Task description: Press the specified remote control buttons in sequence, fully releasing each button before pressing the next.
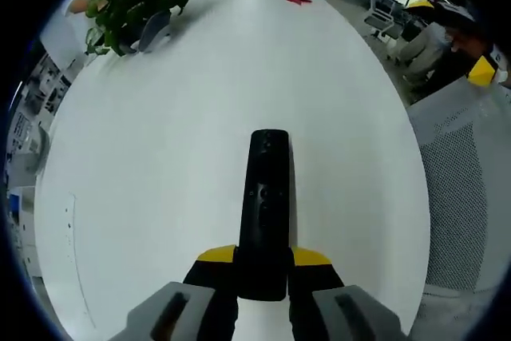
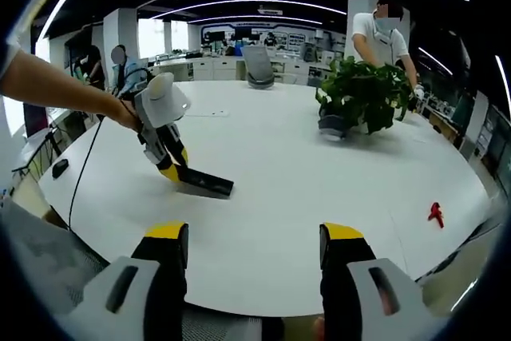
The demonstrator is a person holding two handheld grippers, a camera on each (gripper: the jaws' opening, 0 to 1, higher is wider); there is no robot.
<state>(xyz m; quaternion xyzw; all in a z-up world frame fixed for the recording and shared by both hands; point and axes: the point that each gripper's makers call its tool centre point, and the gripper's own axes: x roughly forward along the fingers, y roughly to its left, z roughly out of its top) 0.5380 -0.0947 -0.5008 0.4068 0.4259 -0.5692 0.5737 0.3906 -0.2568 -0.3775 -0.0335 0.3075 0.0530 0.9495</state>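
A black remote control points away from me over the white table. My left gripper is shut on its near end, with a yellow-tipped jaw on each side. From the right gripper view, that same left gripper comes in from the left in a person's hand and holds the remote low over the table. My right gripper stands open near the table's front edge, with nothing between its jaws, well apart from the remote.
A potted green plant stands at the back of the table, with a person behind it. A small red object lies at the right edge. Office chairs and desks surround the table.
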